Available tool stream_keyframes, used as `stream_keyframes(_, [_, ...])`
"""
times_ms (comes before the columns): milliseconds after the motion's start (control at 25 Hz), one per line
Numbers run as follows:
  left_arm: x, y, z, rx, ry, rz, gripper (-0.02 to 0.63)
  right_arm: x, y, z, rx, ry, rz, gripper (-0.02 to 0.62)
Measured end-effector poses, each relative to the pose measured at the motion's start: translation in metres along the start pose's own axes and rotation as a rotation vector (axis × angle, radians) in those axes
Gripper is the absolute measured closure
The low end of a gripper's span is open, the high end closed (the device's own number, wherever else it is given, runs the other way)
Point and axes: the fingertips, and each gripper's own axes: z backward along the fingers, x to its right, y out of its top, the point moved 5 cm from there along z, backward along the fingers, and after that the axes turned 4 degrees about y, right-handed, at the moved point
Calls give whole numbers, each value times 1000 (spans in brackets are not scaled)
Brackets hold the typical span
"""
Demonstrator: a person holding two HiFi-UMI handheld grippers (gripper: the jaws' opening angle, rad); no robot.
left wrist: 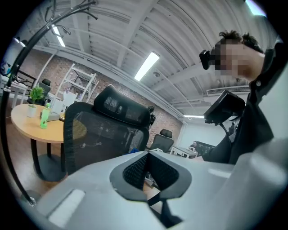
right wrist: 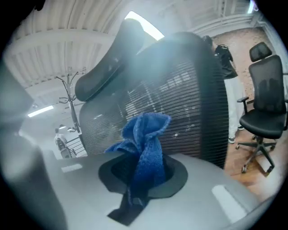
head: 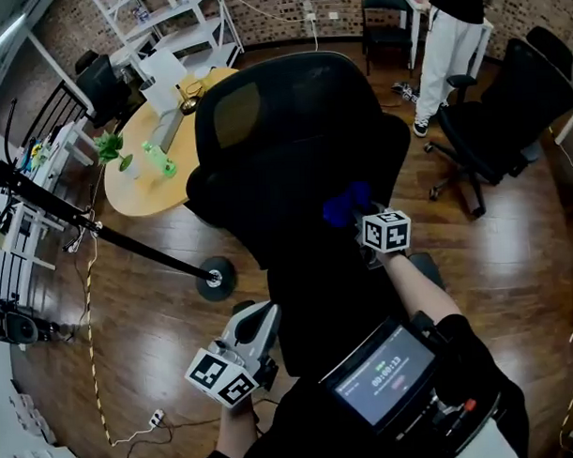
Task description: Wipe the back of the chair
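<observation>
Your right gripper [head: 361,223], clamped on the cloth [head: 345,203], faces the chair back [head: 293,139] close ahead; left gripper [head: 257,326], closed and empty, lies farther off.

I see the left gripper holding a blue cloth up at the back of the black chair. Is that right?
Not quite: it is the right gripper that holds the blue cloth up at the back of the black chair, as the right gripper view shows. The left gripper has nothing between its jaws.
</observation>
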Motion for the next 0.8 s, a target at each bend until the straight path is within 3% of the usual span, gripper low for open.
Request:
stream_keyframes(240, [13, -6, -32, -33, -103, -2, 600, 81, 14, 73, 89, -269, -99, 540])
stream_keyframes(440, [21, -8, -48, -41, -175, 3, 600, 108, 25, 133, 150, -385, -95, 540])
stream_keyframes(600, [20, -7, -48, -38, -196, 15, 600, 105, 29, 149, 165, -414, -86, 540])
stream_keyframes(800, [15, -8, -33, -24, -156, 35, 600, 78, 9, 114, 91, -325, -72, 540])
